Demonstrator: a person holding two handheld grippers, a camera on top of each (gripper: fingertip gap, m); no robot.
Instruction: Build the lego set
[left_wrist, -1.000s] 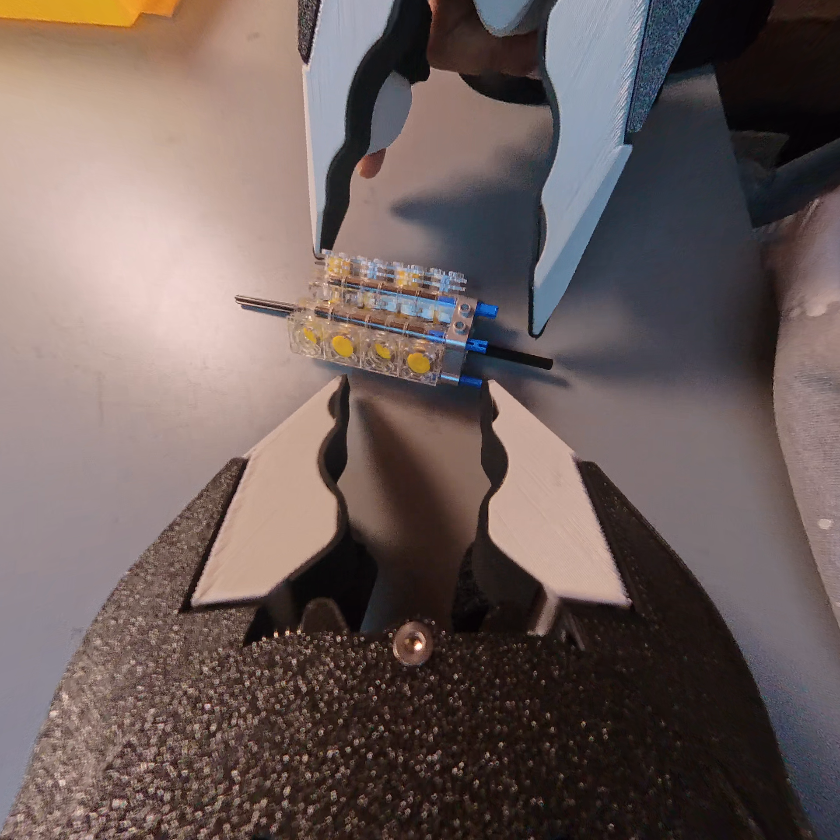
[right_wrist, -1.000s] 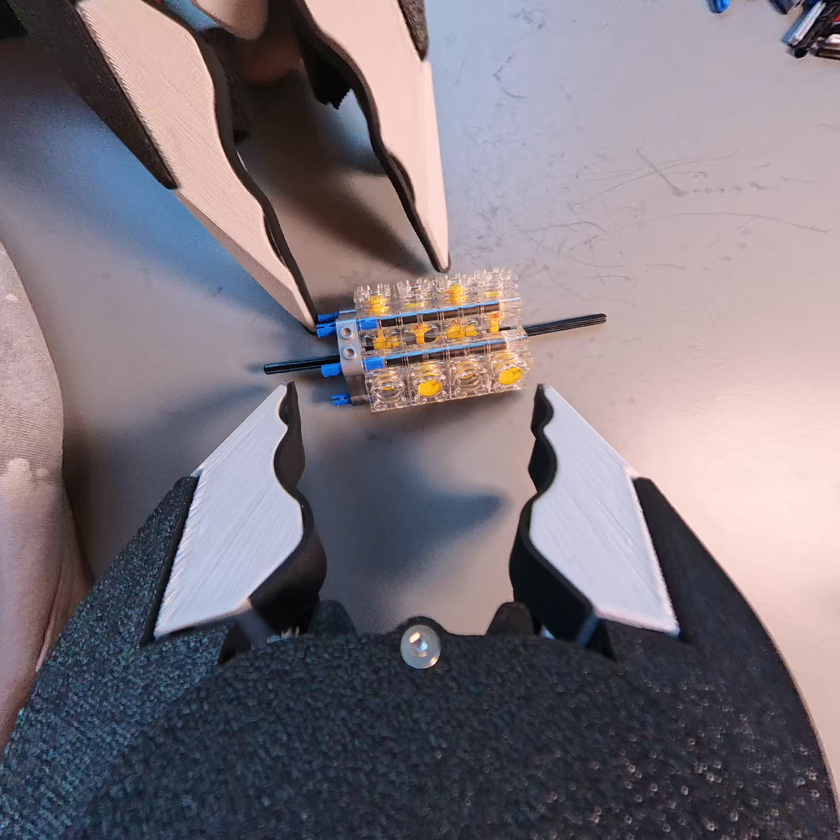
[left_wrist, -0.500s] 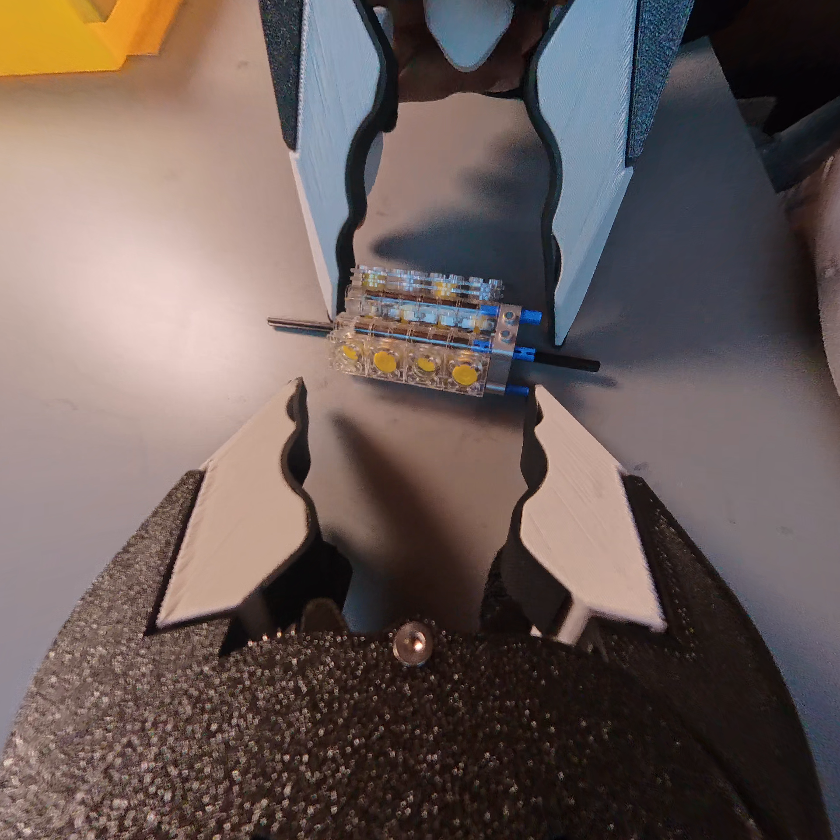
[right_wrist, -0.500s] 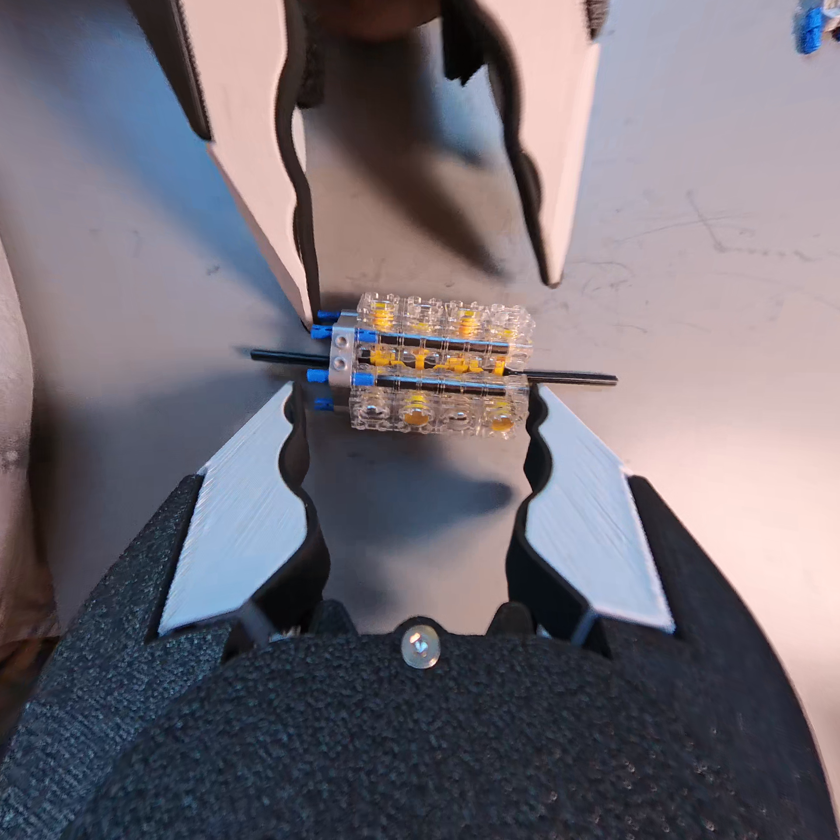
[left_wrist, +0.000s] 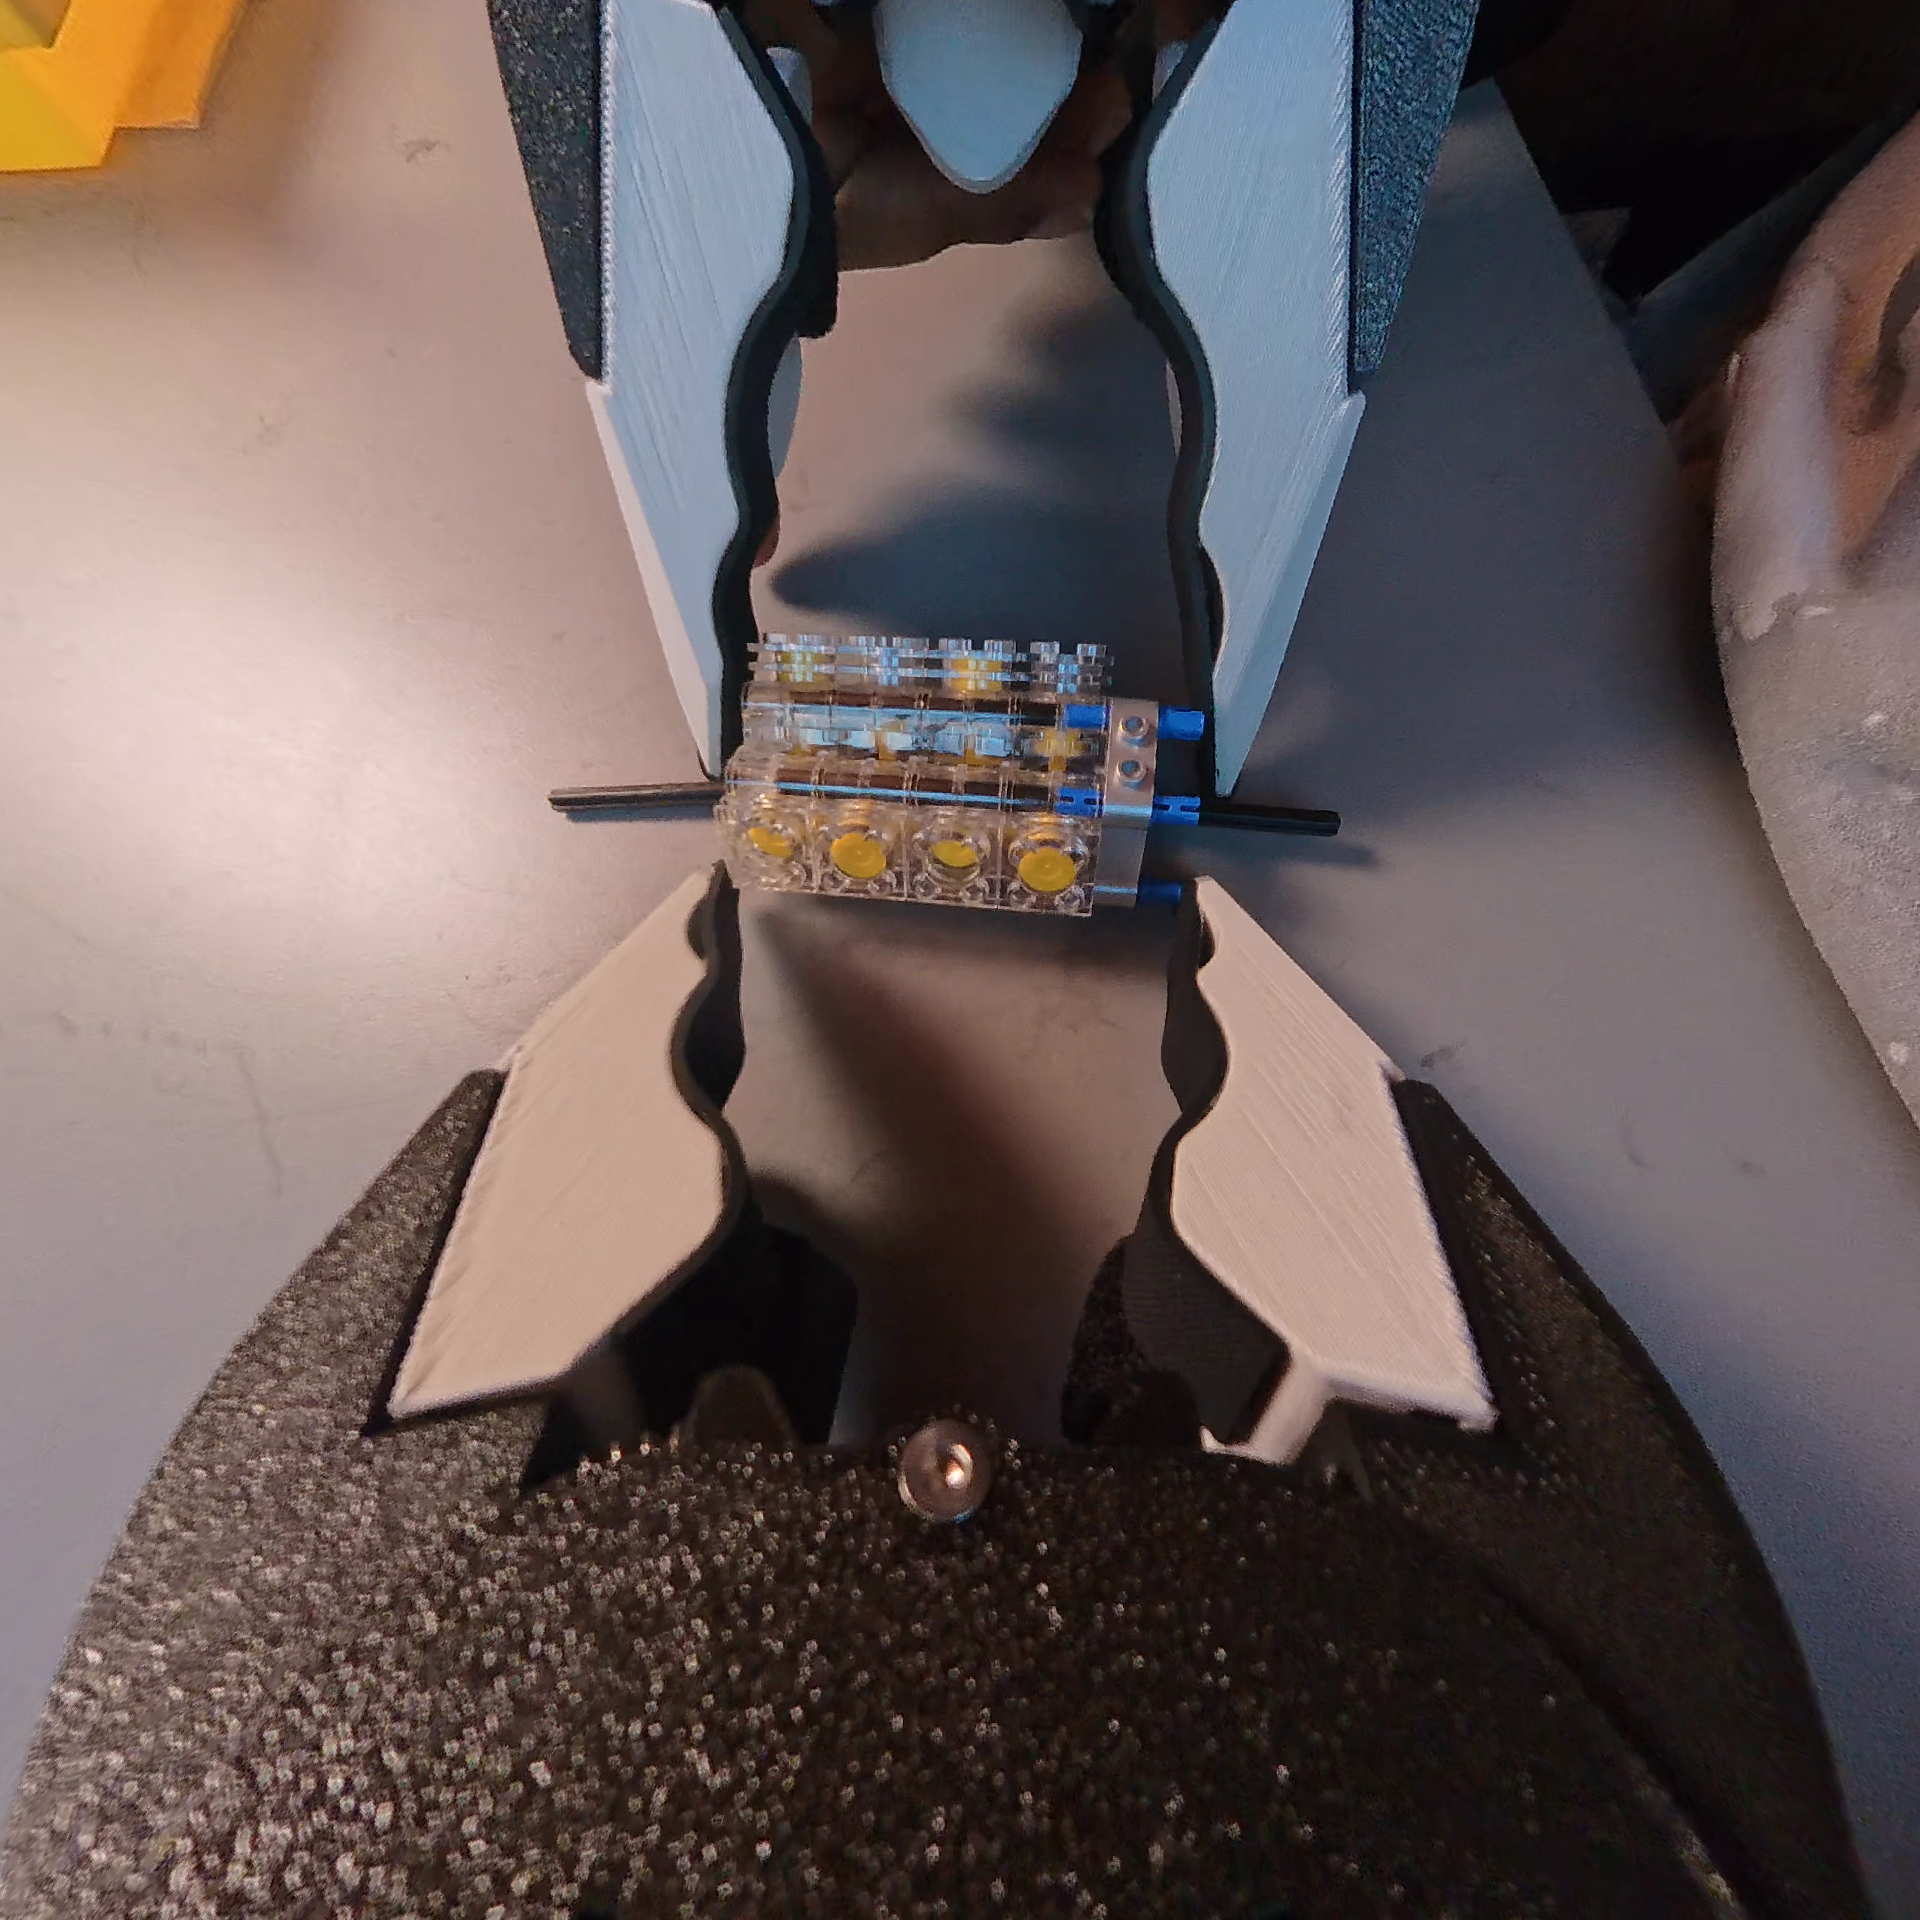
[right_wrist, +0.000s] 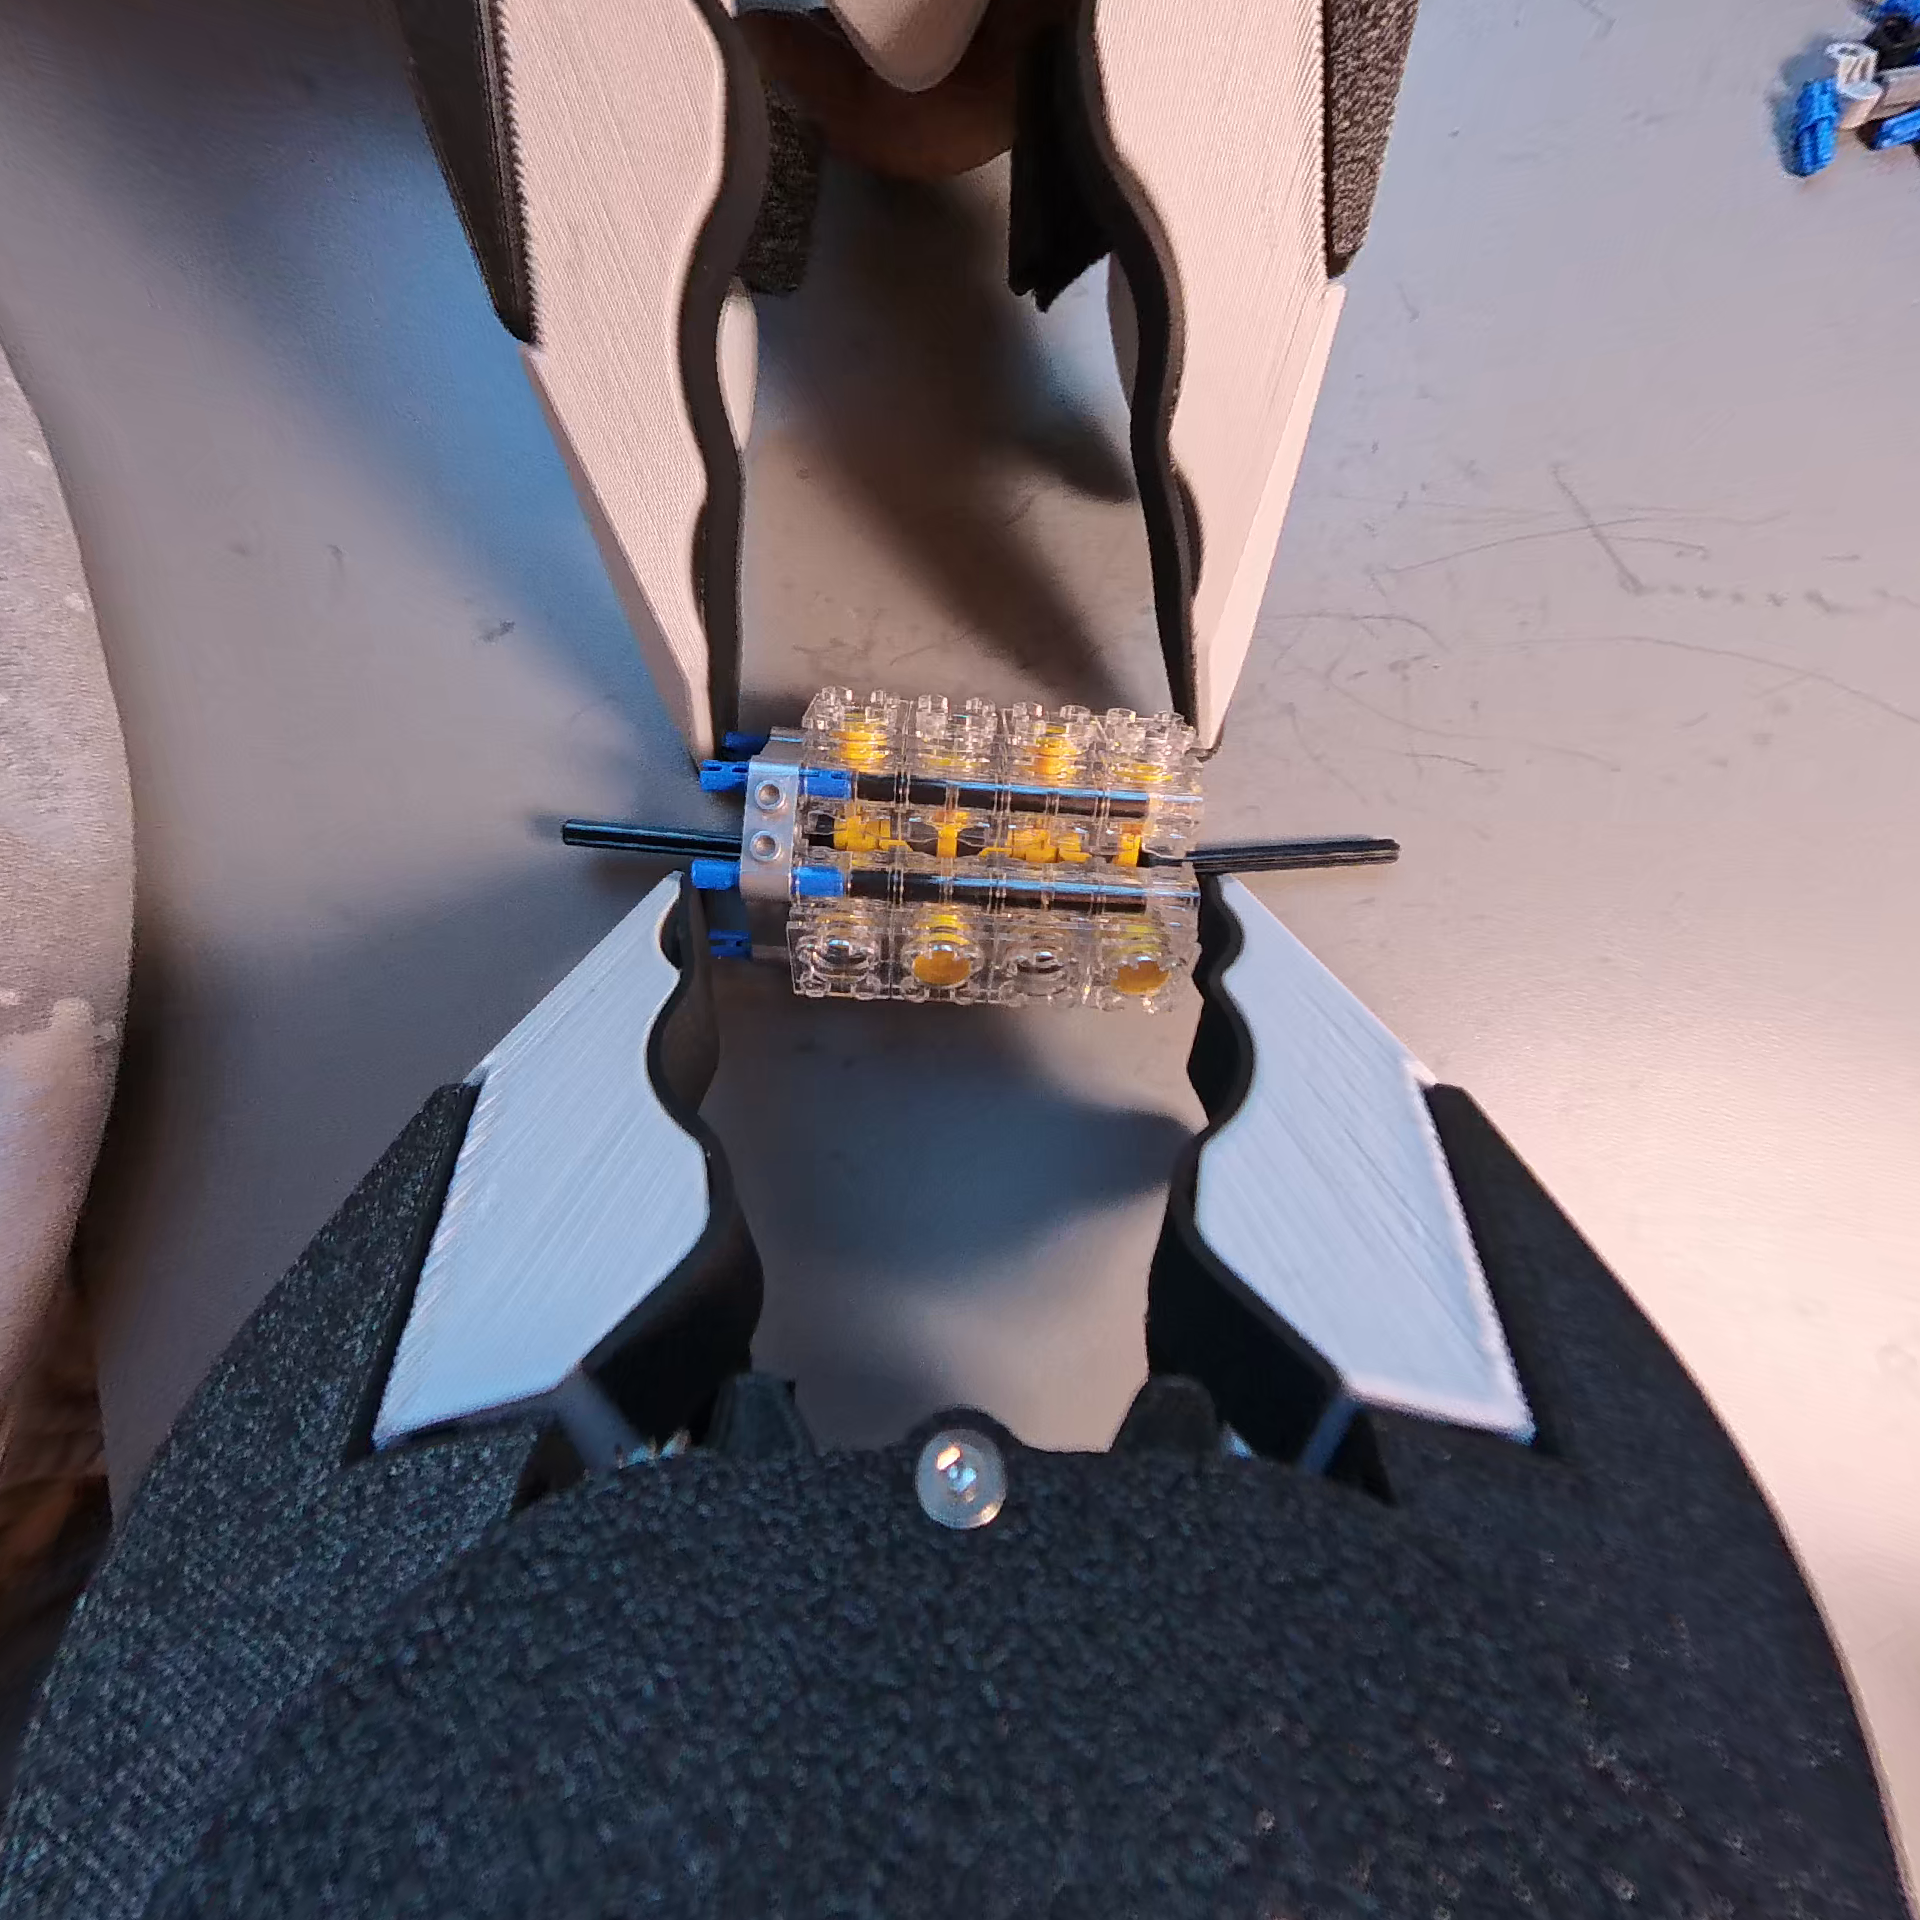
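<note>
A small engine-like block (left_wrist: 914, 810) of clear bricks with yellow pistons, blue pins, a grey end plate and a black axle through it lies on the grey table (left_wrist: 260, 623). My left gripper (left_wrist: 956, 899) is open, its fingertips flanking the block's near side. My right gripper (left_wrist: 966, 779) faces it from the far side, also open, with its tips beside the block's ends. In the right wrist view the block (right_wrist: 987, 862) sits between my right gripper (right_wrist: 948, 883) and the left gripper (right_wrist: 961, 732). Neither gripper is closed on the block.
A yellow bin (left_wrist: 83, 73) stands at the far left corner. Loose blue and grey parts (right_wrist: 1860, 94) lie at the far right of the right wrist view. Grey cloth (left_wrist: 1818, 623) borders the table's edge. A hand (left_wrist: 935, 208) shows behind the right gripper. The tips of both grippers are at nearly the same place.
Both grippers moved in toward the block and lined up straight opposite each other. The left gripper's jaws opened wider. The block stayed in place on the table.
</note>
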